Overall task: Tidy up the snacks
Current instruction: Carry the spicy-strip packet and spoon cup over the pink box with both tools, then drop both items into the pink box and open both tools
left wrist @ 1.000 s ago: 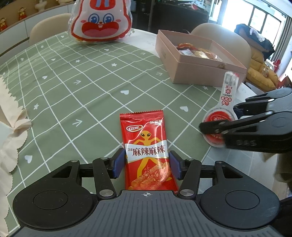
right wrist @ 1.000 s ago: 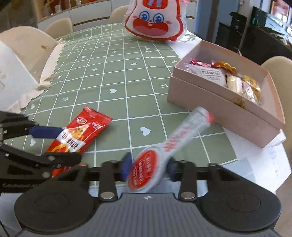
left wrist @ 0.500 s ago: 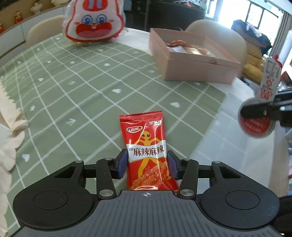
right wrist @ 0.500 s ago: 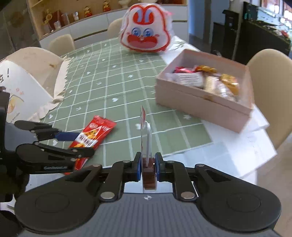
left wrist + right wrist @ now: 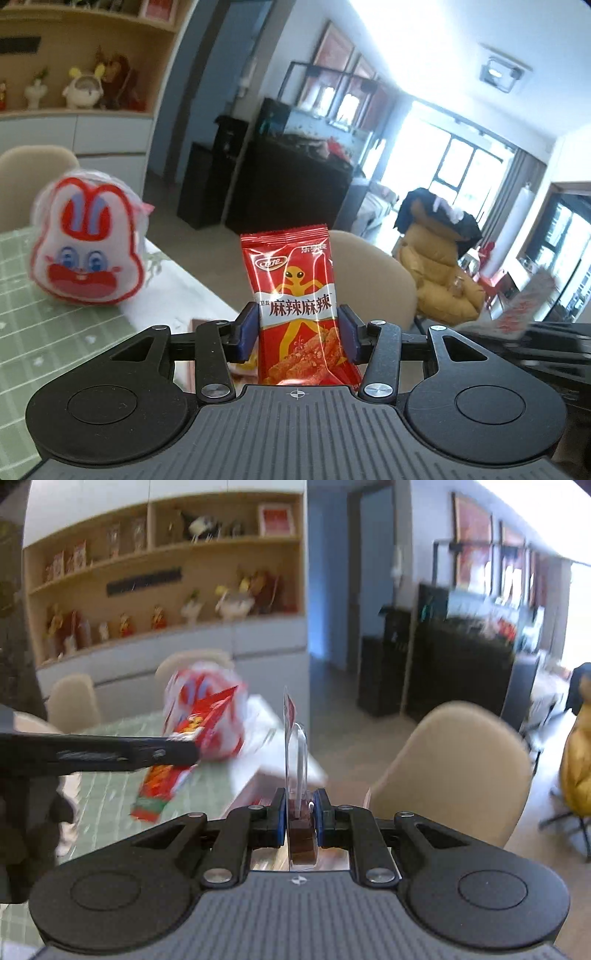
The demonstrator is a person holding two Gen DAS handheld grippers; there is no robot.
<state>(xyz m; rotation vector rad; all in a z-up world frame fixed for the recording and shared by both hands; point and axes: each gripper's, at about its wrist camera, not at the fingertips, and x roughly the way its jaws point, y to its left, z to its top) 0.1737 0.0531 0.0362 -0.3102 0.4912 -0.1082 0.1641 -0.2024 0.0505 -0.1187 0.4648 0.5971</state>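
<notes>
while both items are hanging clear of the table, left gripper [image 5: 298,332] is clamping red snack packet [image 5: 295,291], right gripper [image 5: 300,818] is pinching clear-packed snack [image 5: 298,775] between narrow jaws; boxing of both is pending.

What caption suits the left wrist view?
Left gripper holds a red spicy snack packet upright, a rabbit-face bag behind.

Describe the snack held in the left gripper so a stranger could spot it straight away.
Start at the green checked tablecloth. Right of the rabbit-face bag, the left gripper holds a glossy red snack packet upright. Only it shows a yellow alien figure.
</notes>
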